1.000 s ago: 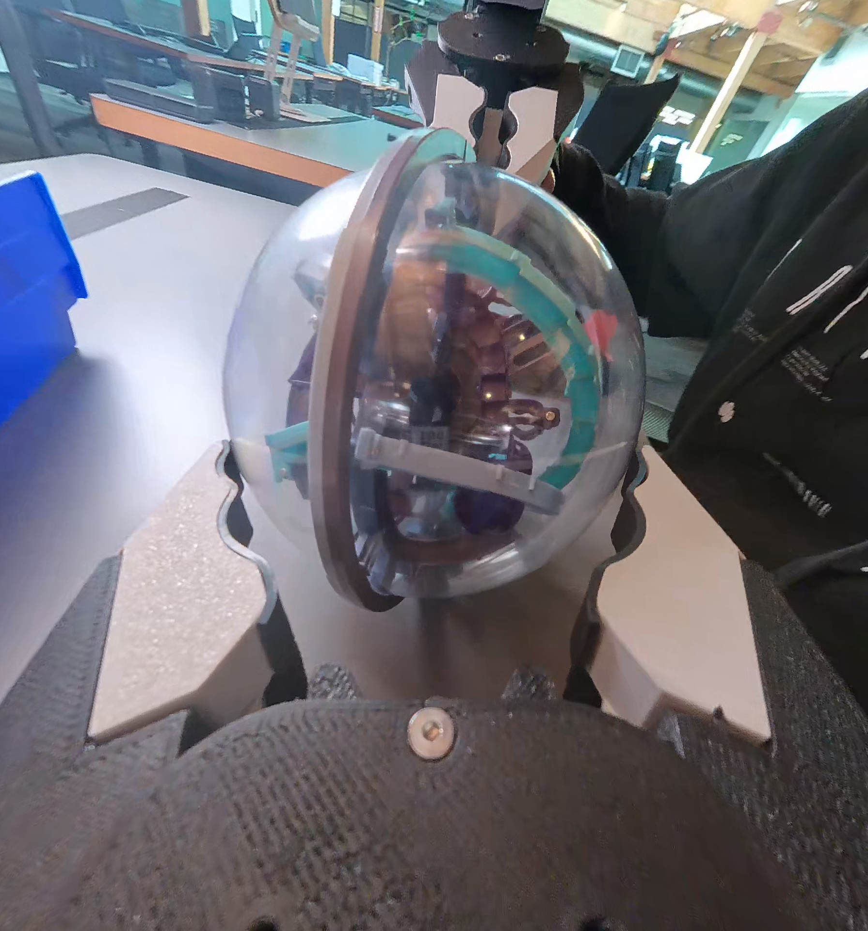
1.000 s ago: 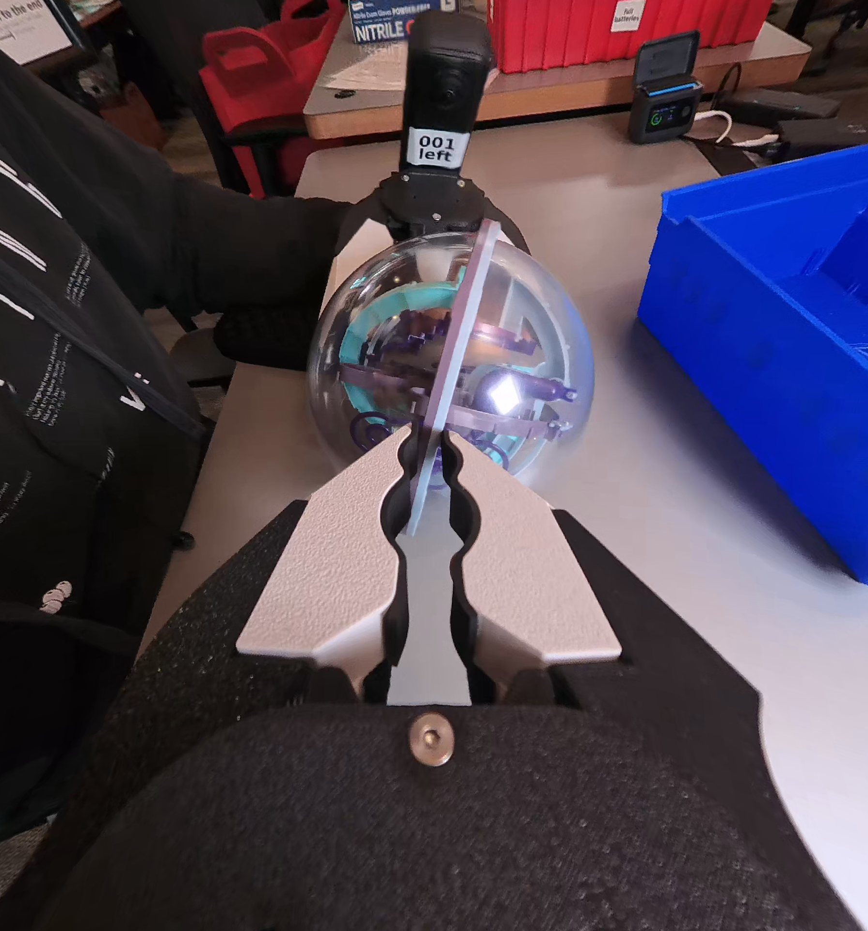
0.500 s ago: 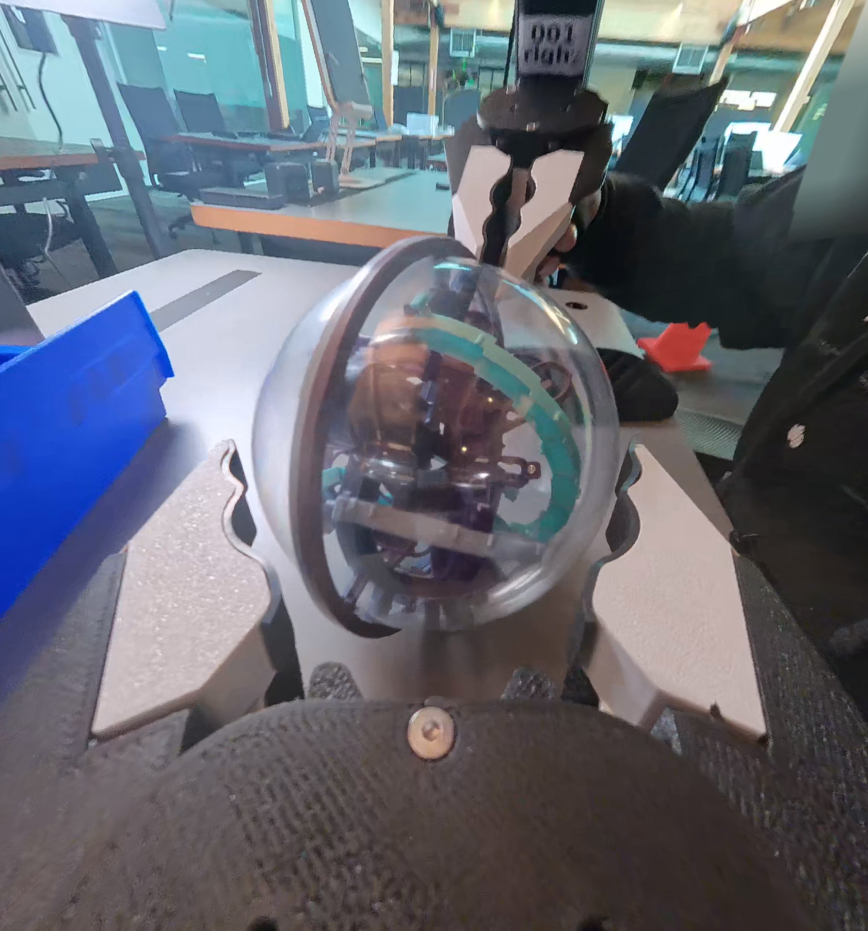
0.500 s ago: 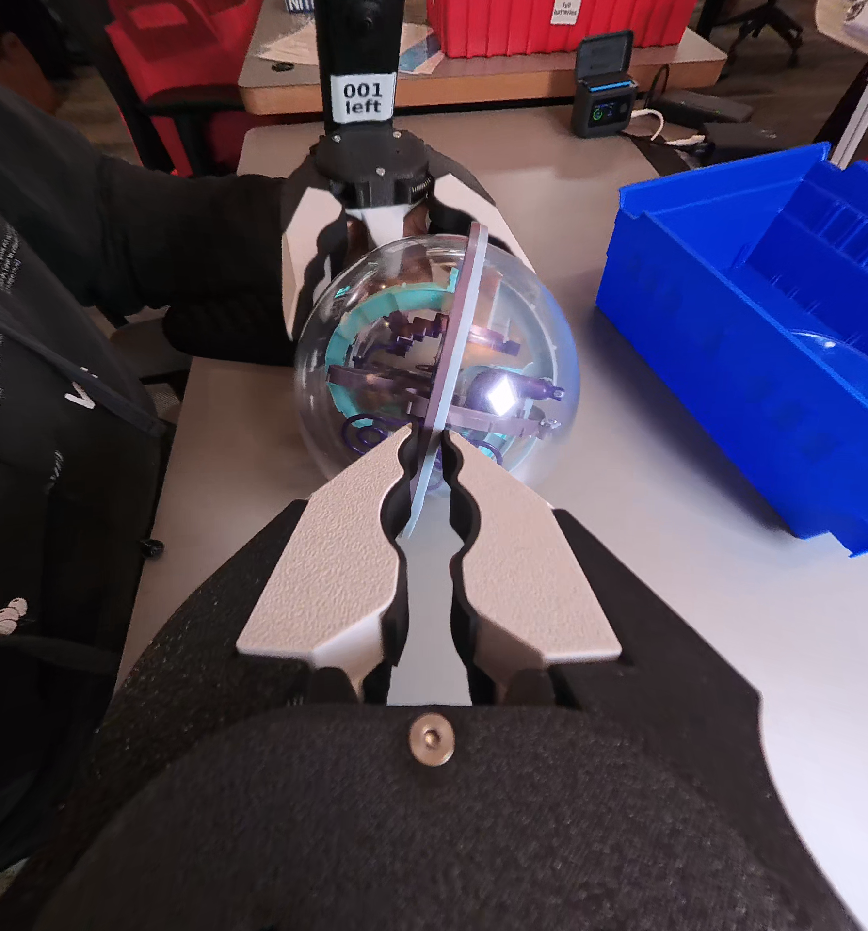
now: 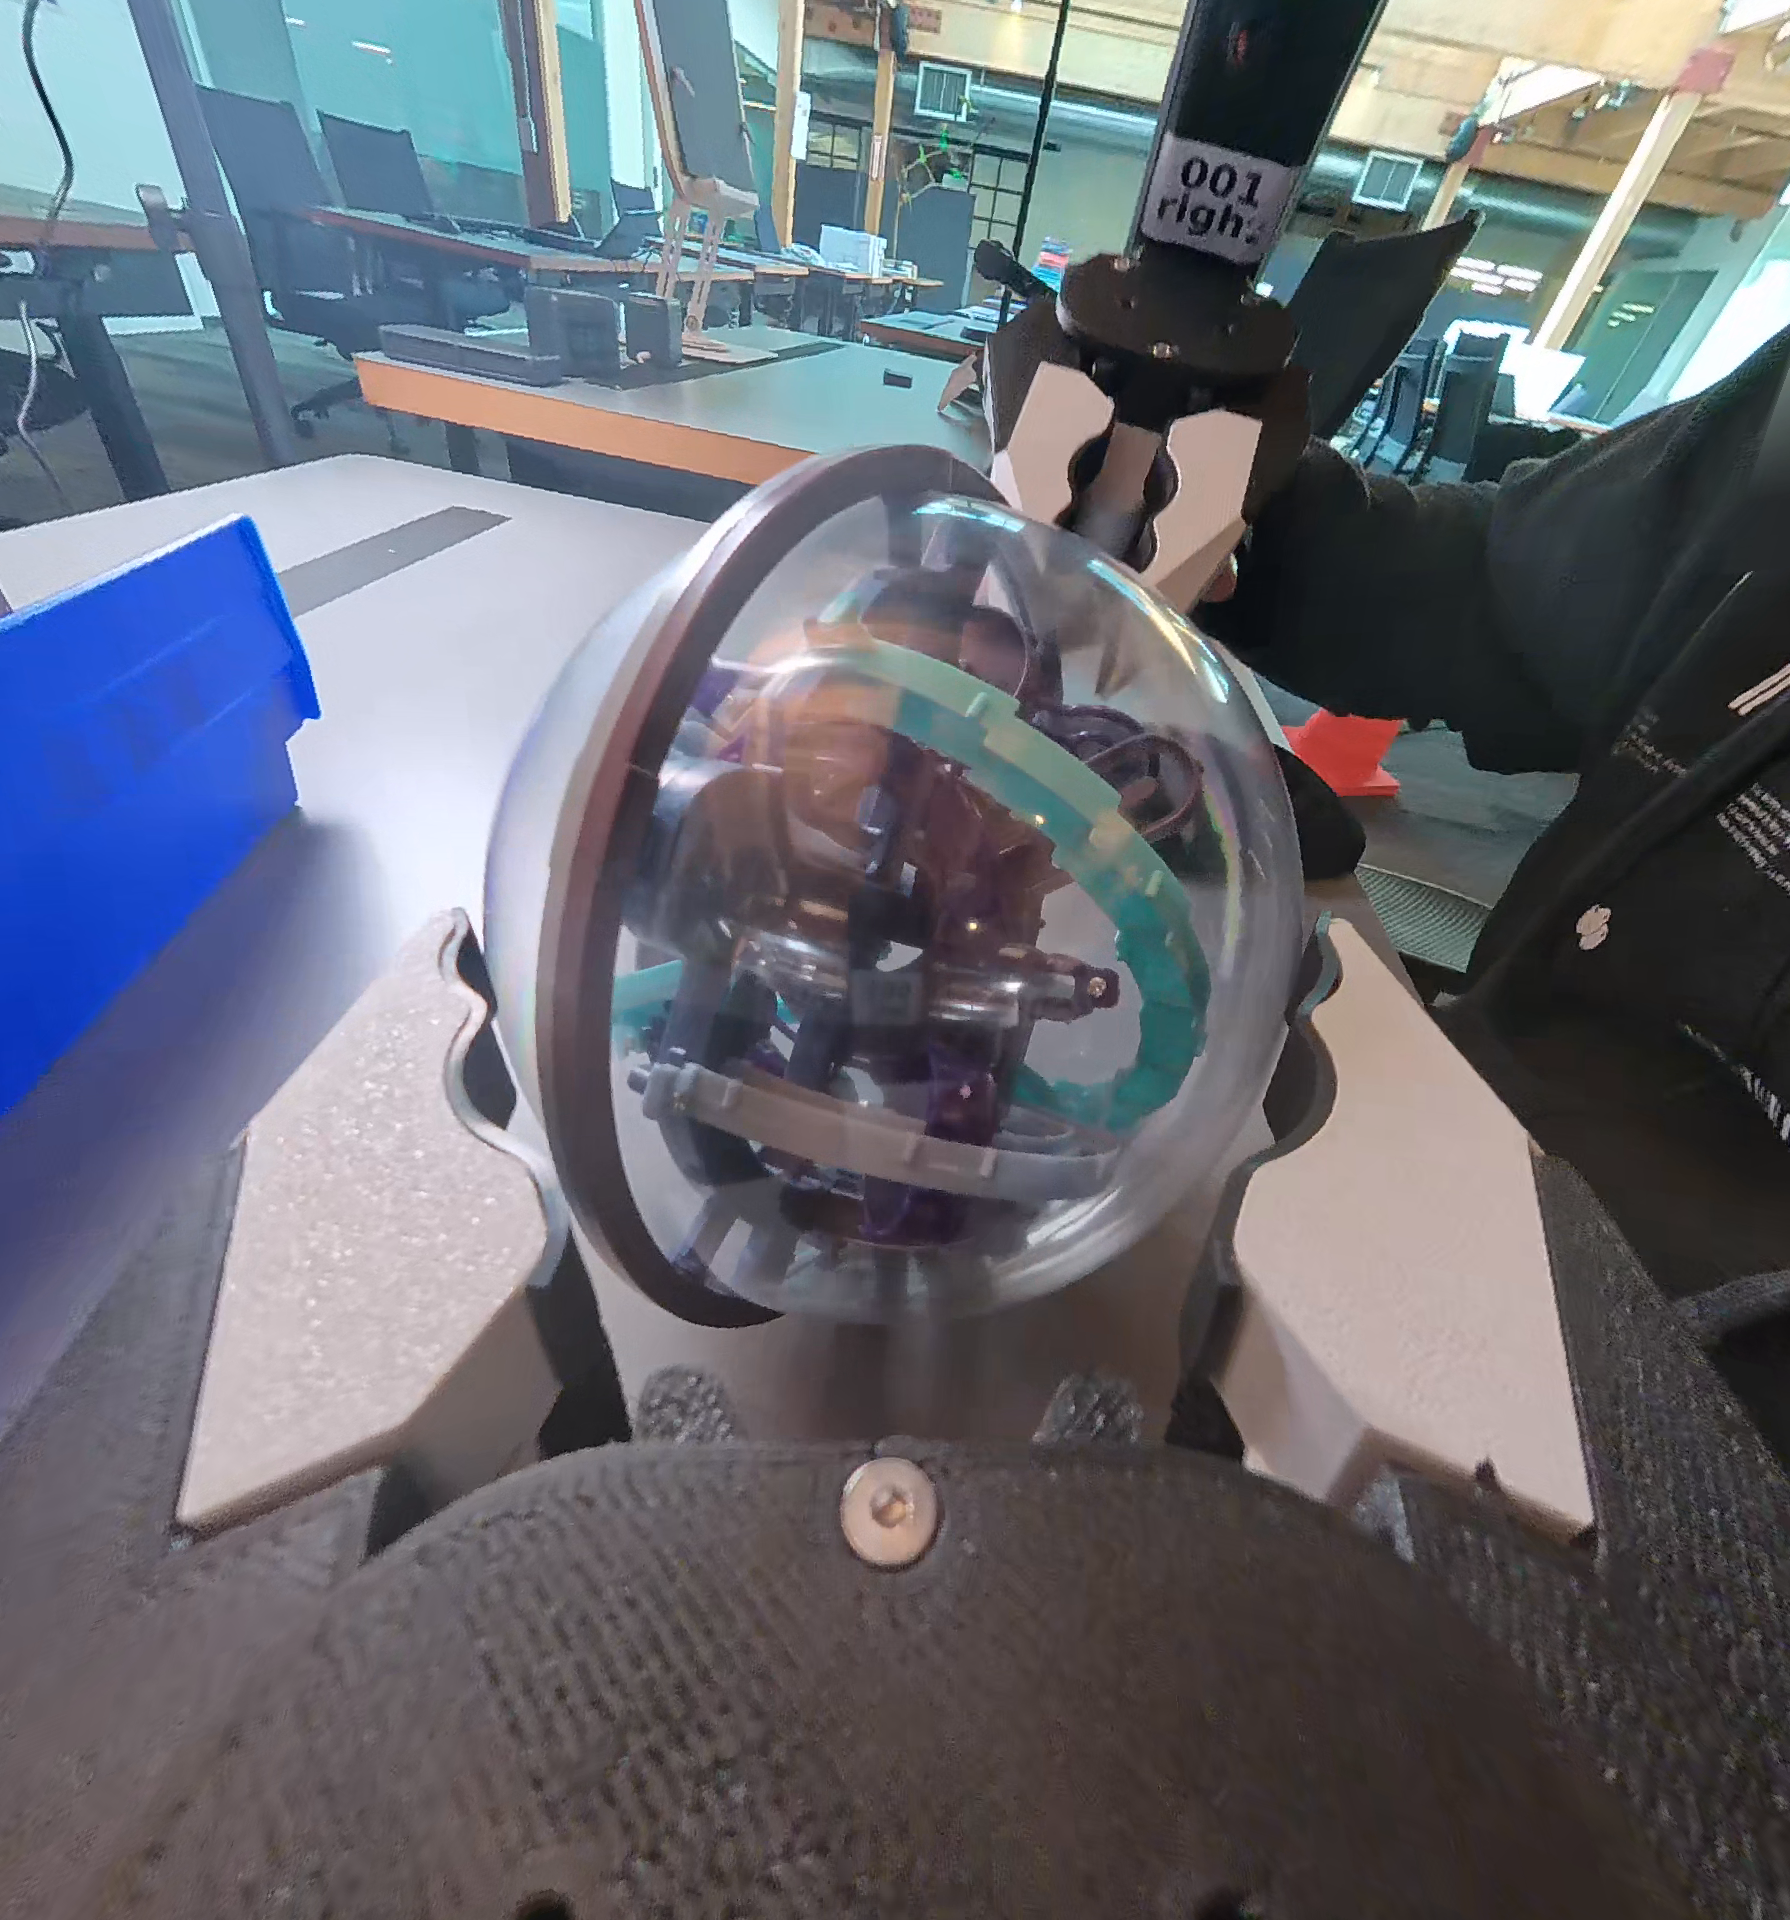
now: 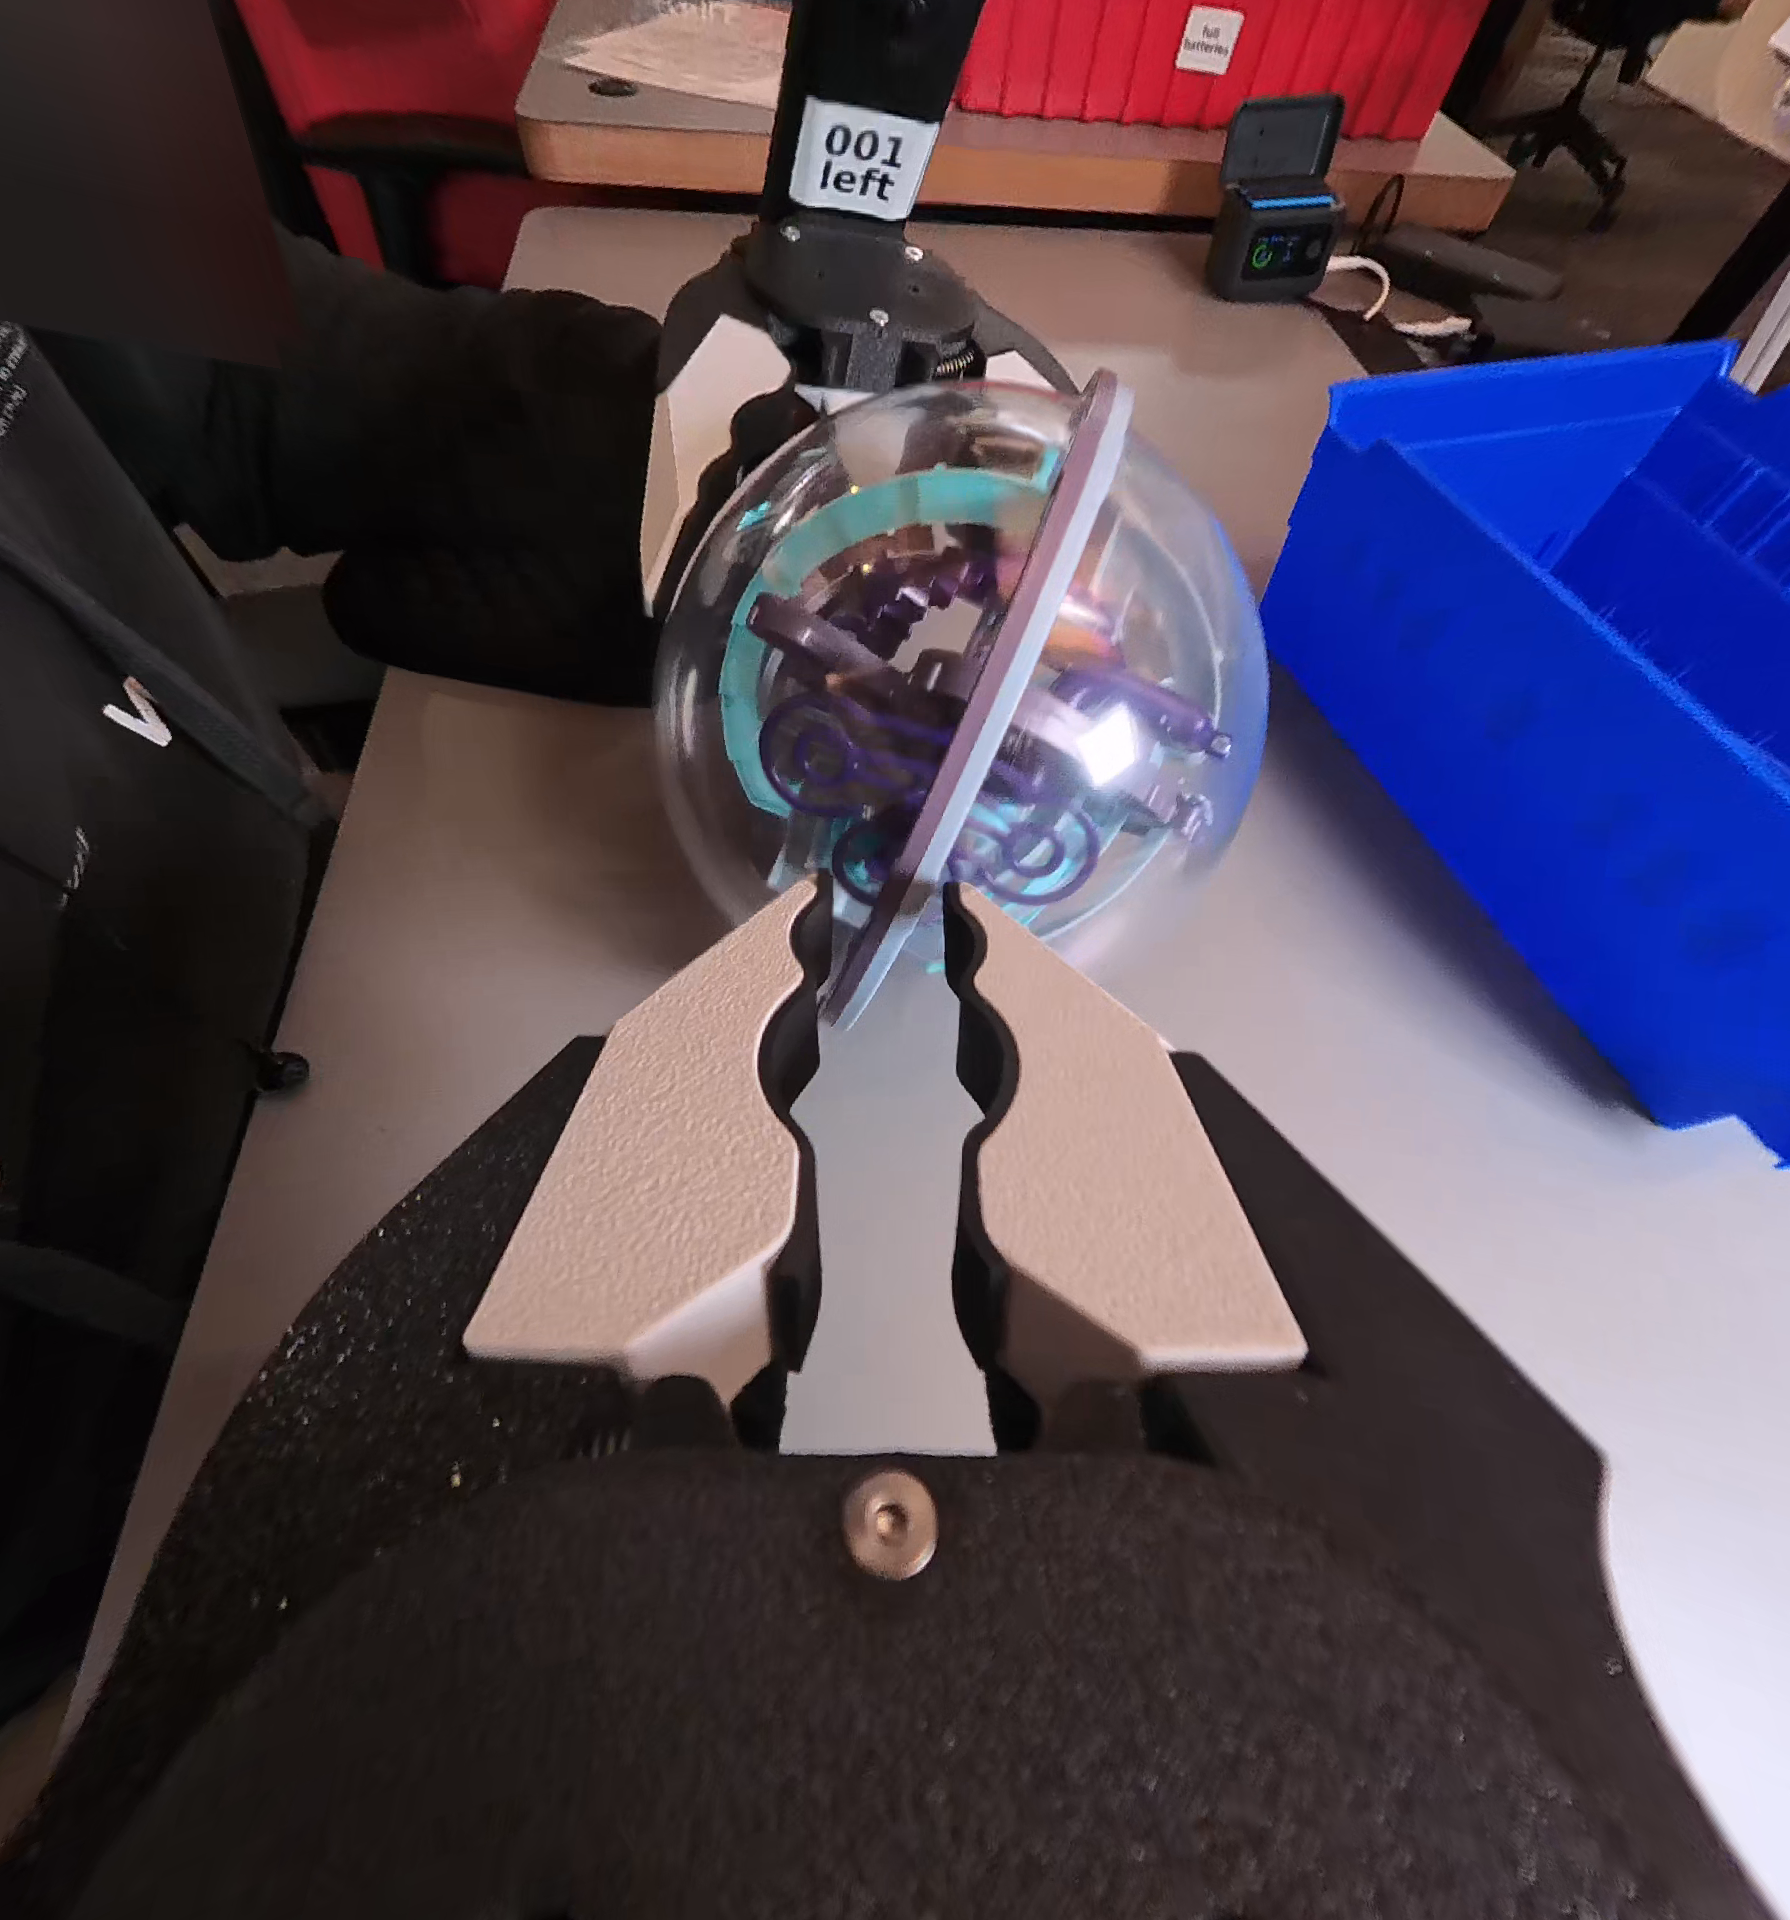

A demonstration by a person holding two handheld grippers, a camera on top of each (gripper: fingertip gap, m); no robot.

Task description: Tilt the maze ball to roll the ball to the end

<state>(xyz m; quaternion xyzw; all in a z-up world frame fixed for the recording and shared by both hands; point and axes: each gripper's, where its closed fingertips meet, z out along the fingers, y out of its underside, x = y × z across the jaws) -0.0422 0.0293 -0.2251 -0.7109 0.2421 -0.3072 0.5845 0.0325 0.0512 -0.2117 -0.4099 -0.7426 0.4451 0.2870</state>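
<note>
Moved: your right gripper [image 6: 886, 914] just eased its jaws off the ring
Maze ball [image 5: 891, 883]: clamped in left gripper [image 5: 891, 997], jaws wide, above counter [image 6: 1390, 1195]
Nearby: blue bin [image 6: 1597, 727], close beside ball

The blue bin [image 6: 1597, 727] runs off the frame edge, and the maze ball [image 6: 958, 665] is motion-blurred

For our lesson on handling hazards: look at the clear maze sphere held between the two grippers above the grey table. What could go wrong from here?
1. The right gripper has its fingers parted around the flat rim ring, not pinching it, so the clear plastic maze sphere may swing or tilt suddenly.
2. The left gripper alone clamps the smooth, curved shell; it could slip onto the grey table.
3. The blue plastic bin stands close by; a wide tilt might knock it.
</note>
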